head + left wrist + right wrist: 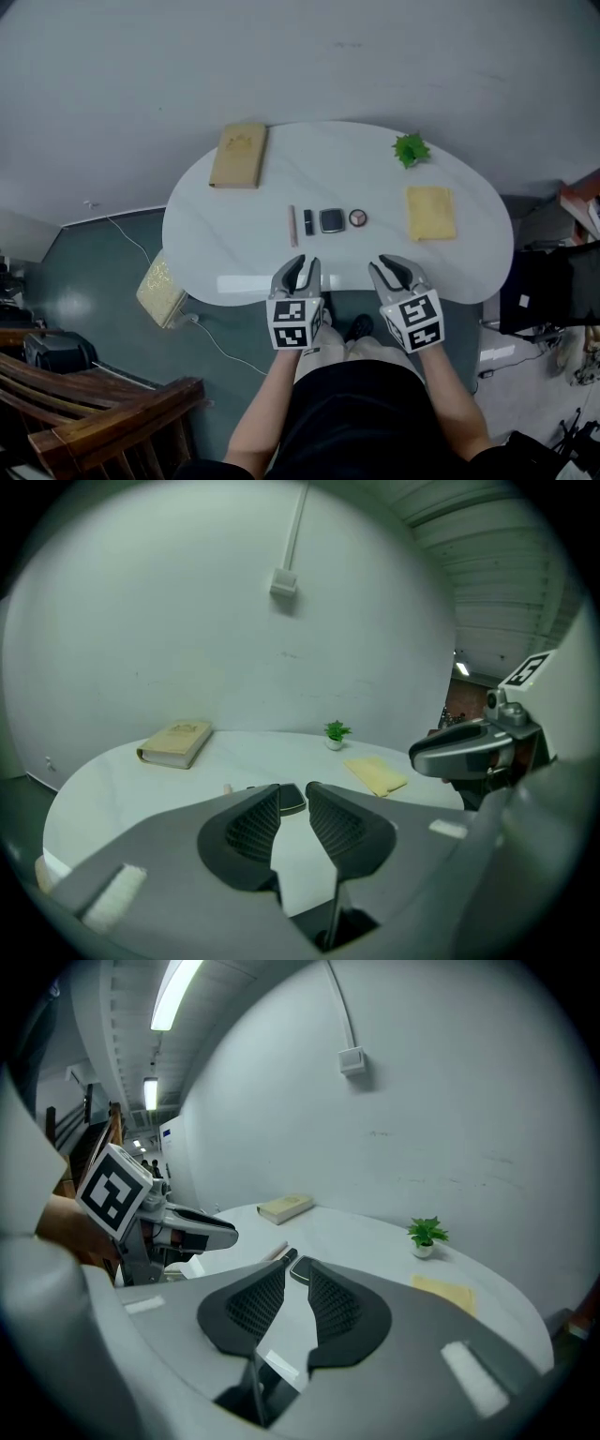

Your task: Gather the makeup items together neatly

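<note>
Four makeup items lie in one short row at the middle of the desk [234, 253], slightly toward its near edge: one slim pinkish pencil [292, 225], one short dark tube [308, 222], one dark square compact [332, 220] with rounded corners, and one small round pot [357, 218] with a dark rim; they lie near one another without touching; the desk is white, glossy and oval; one tan book [238, 155] lies at its far left edge, one small green plant [411, 148] at the far right, one yellow cloth [430, 212] toward the right edge; the left gripper [305, 266] and right gripper [392, 267] hover at the near edge, each with ribbed dark jaws a narrow gap apart, gripping nothing.
</note>
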### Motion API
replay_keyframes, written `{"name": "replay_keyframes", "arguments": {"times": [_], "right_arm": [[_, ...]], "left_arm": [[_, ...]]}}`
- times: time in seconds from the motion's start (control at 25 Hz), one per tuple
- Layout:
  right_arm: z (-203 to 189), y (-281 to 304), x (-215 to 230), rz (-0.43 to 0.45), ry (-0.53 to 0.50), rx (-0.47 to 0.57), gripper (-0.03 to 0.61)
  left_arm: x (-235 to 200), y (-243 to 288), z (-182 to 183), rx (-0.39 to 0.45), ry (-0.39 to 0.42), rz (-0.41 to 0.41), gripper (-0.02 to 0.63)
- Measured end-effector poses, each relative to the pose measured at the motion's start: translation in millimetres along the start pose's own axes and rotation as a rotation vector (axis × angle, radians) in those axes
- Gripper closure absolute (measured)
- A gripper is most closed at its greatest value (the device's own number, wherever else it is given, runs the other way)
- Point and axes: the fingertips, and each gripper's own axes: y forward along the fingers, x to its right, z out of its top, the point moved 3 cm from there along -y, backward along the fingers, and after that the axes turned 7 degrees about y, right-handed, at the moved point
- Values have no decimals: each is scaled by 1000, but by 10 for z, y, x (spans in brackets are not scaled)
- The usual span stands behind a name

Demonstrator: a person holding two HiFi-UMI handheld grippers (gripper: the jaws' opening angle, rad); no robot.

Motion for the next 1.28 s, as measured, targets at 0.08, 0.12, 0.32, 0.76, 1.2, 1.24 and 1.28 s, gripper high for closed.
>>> {"name": "replay_keyframes", "arguments": {"times": [0.08,0.12,0.32,0.76,1.2,1.24,1.28], "right_arm": [[55,-39,-24,2,-4,22,501],[88,-60,-36,2,-9,34,505],[254,-190,-41,-8,-11,89,526],[694,-465,0,-27,-12,213,558],[845,-583,-106,-7,-28,255,568],[845,-590,-107,-6,-28,255,568],[846,-597,-109,-6,-28,256,568]], "left_arm": [[38,-72,106,26,8,-5,528],[56,-107,161,39,13,-10,529],[150,-259,438,103,47,-36,561],[212,-466,905,211,96,-45,612],[255,-588,1032,239,125,-51,614],[264,-593,1035,239,127,-54,614],[273,-596,1039,239,129,-57,614]]}}
